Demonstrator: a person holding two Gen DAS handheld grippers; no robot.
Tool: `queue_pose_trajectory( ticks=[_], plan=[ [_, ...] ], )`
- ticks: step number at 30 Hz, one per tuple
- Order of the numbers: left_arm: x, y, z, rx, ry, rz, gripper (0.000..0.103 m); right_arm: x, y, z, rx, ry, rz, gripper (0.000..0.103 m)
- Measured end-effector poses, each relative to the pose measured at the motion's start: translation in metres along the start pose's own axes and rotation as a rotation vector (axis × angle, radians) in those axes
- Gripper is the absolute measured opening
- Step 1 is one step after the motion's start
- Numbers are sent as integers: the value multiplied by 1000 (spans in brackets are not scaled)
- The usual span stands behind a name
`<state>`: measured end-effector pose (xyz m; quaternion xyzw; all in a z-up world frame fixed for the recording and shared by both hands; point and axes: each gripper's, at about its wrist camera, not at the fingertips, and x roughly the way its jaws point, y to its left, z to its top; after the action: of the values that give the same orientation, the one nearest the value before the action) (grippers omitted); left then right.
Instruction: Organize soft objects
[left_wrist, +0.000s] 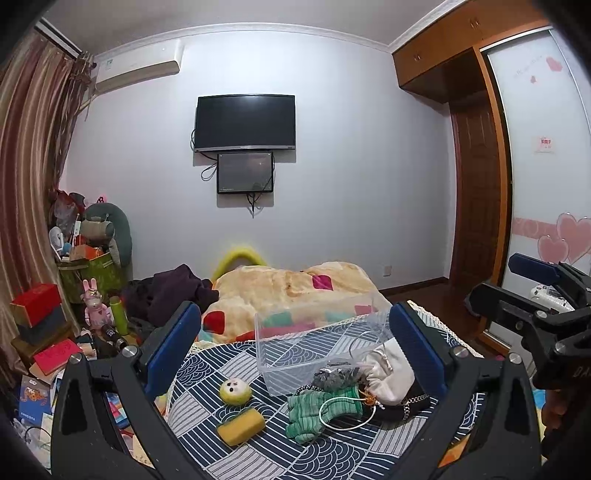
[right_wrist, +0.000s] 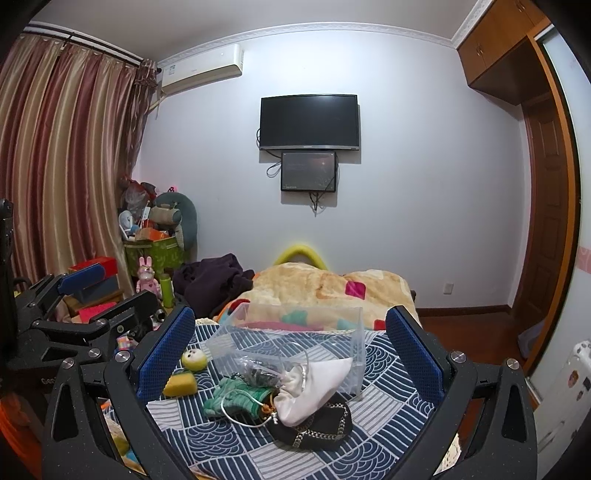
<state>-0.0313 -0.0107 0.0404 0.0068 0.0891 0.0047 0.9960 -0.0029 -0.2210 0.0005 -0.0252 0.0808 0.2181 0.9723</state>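
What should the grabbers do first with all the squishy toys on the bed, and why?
Probably lower the left gripper onto the yellow sponge. Both grippers are open and hold nothing, the clear box looks empty, and the sponge lies alone on the patterned bedspread, apart from the tangled green glove and white pouch.

Left hand-held gripper (left_wrist: 295, 350) hovers over the bed (left_wrist: 229, 369), jaws wide apart, holding nothing. Between them: clear plastic bin (left_wrist: 291, 354), yellow ball (left_wrist: 235, 392), yellow sponge (left_wrist: 241, 427), green glove (left_wrist: 317, 410), white pouch (left_wrist: 391, 373). Right hand-held gripper (left_wrist: 532, 291) at right edge, only partly in frame.
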Motion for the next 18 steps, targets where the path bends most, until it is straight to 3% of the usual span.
queue_pose_trajectory(
  ticks=[18],
  plan=[
    [1, 0, 1, 1, 4, 2, 103, 1, -3, 3, 4, 2, -2, 103]
  ],
)
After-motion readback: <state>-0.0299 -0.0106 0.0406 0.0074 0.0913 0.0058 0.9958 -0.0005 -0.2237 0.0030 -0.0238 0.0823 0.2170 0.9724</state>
